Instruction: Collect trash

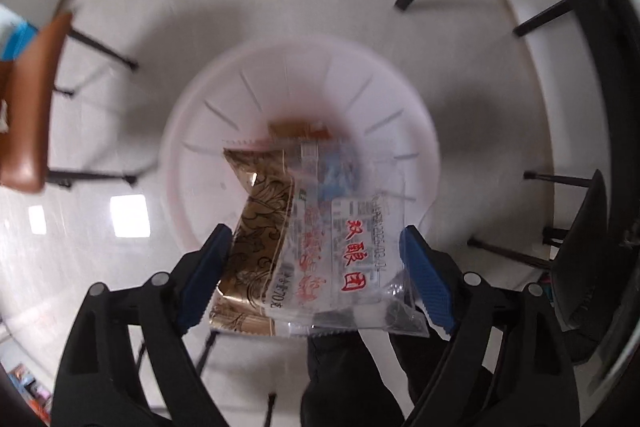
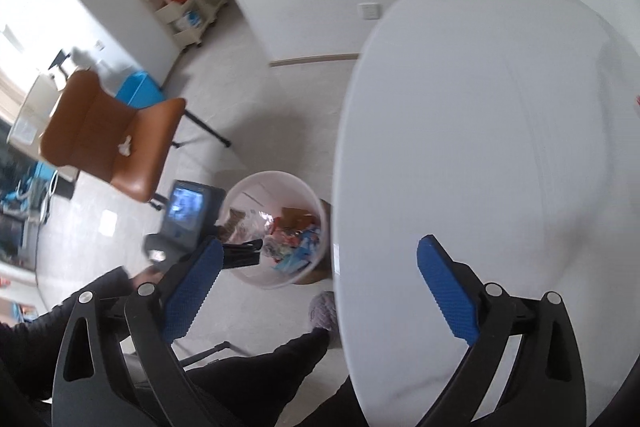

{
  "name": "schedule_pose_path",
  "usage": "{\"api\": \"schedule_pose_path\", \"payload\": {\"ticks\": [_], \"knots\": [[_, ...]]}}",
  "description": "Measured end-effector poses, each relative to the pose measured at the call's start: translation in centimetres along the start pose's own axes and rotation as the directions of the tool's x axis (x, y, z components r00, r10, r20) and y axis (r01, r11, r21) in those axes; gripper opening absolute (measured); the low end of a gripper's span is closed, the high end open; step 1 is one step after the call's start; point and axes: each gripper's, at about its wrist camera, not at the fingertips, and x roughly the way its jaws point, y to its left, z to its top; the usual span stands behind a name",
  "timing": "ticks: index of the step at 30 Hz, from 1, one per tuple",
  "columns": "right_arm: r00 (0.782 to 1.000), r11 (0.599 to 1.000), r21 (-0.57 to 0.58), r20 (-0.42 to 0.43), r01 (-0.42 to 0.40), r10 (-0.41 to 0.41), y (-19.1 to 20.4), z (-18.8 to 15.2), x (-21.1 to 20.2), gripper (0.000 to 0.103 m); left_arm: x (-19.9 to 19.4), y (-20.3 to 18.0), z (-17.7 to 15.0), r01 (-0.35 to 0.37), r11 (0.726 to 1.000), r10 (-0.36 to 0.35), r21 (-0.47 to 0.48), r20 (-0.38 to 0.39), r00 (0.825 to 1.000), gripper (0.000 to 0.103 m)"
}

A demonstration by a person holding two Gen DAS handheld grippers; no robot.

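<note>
Two grippers are in play, and on the left side the left gripper hangs right above the white bin with a clear snack wrapper lying between its blue pads. The pads sit at the wrapper's side edges; whether they pinch it or have let go I cannot tell, since the film is blurred. One wrapper here, gold-printed on its left half, red characters on the right.

Risk, as I judge it: light film like this could cling to a pad or drift past the rim onto the floor.

Moving right, the right gripper hovers spread wide and empty over the edge of one white table. One bin, several wrappers already inside, too jumbled to count. One brown chair stands beyond.
</note>
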Motion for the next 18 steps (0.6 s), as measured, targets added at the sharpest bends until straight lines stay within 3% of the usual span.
{"api": "schedule_pose_path", "payload": {"ticks": [2,4,8,10,14,18], "knots": [[1.000,0.999,0.032,0.006,0.007,-0.007,-0.6,-0.6,-0.5,0.097,0.6,-0.2,0.2,-0.006,1.000,0.006,-0.013,-0.023,1.000,0.083],[1.000,0.998,0.055,0.014,0.002,-0.003,-1.1,-0.9,-0.8,0.097,-0.4,-0.6,0.0,0.001,1.000,-0.001,-0.018,0.004,1.000,0.089],[0.999,0.997,0.074,0.039,-0.019,0.016,-1.8,-0.9,-1.6,0.097,-5.6,-1.5,-0.9,-0.006,1.000,0.007,-0.009,0.114,0.993,0.090],[0.998,0.997,0.066,0.062,-0.032,0.028,-1.6,-0.7,-2.4,0.097,-9.1,-2.0,-1.6,-0.010,1.000,0.014,-0.025,0.187,0.982,0.091],[0.988,0.997,0.010,0.138,-0.071,0.069,-0.9,0.5,-4.5,0.097,-18.1,-2.7,-3.3,-0.021,0.996,0.049,-0.081,0.356,0.933,0.095],[0.967,0.994,-0.061,0.236,-0.090,0.102,-0.6,1.6,-7.9,0.097,-27.0,-4.0,-4.8,-0.023,0.990,0.089,-0.137,0.498,0.862,0.095]]}}
